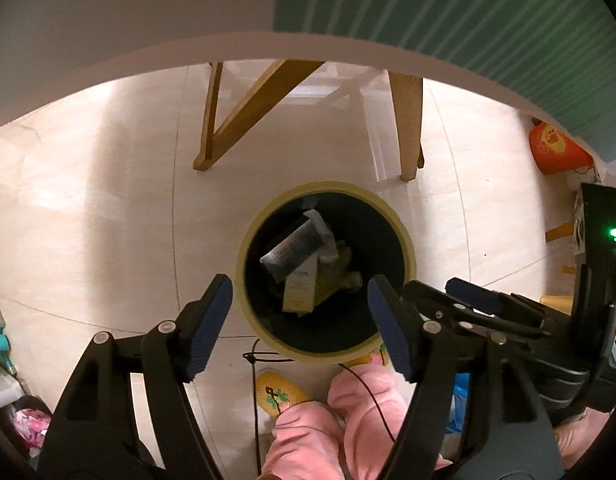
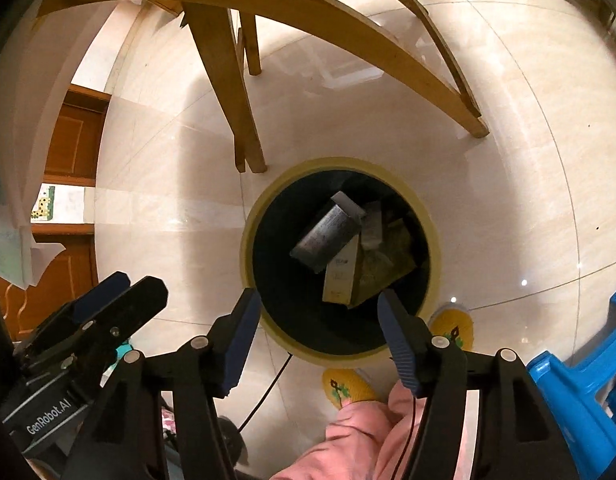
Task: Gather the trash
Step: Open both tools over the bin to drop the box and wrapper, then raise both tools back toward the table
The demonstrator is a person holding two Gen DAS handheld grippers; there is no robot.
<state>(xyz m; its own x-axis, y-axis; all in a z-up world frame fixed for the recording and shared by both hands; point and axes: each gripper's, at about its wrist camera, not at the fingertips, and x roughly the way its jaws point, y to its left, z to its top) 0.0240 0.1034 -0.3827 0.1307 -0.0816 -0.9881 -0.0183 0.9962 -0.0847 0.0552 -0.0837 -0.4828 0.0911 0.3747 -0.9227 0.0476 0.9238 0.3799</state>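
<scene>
A round trash bin with a pale yellow rim [image 1: 244, 248] [image 2: 246, 240] and a black inside stands on the tiled floor below both grippers. In it lie a grey box [image 1: 296, 246] [image 2: 327, 236], a white carton [image 1: 302, 288] [image 2: 341, 276] and crumpled yellowish paper [image 1: 339, 276] [image 2: 383, 268]. My left gripper [image 1: 300, 300] is open and empty, held above the bin's near rim. My right gripper [image 2: 319, 312] is open and empty, also above the near rim. The right gripper shows at the right of the left wrist view [image 1: 467, 300], the left gripper at the left of the right wrist view [image 2: 120, 296].
Wooden table legs [image 1: 405, 128] [image 2: 228, 92] stand just behind the bin, under a white table edge [image 1: 268, 46]. The person's pink trousers [image 1: 347, 420] and yellow slippers [image 2: 347, 390] are right in front of it. A blue plastic stool [image 2: 579, 392] is at the right, an orange bucket [image 1: 555, 148] farther right.
</scene>
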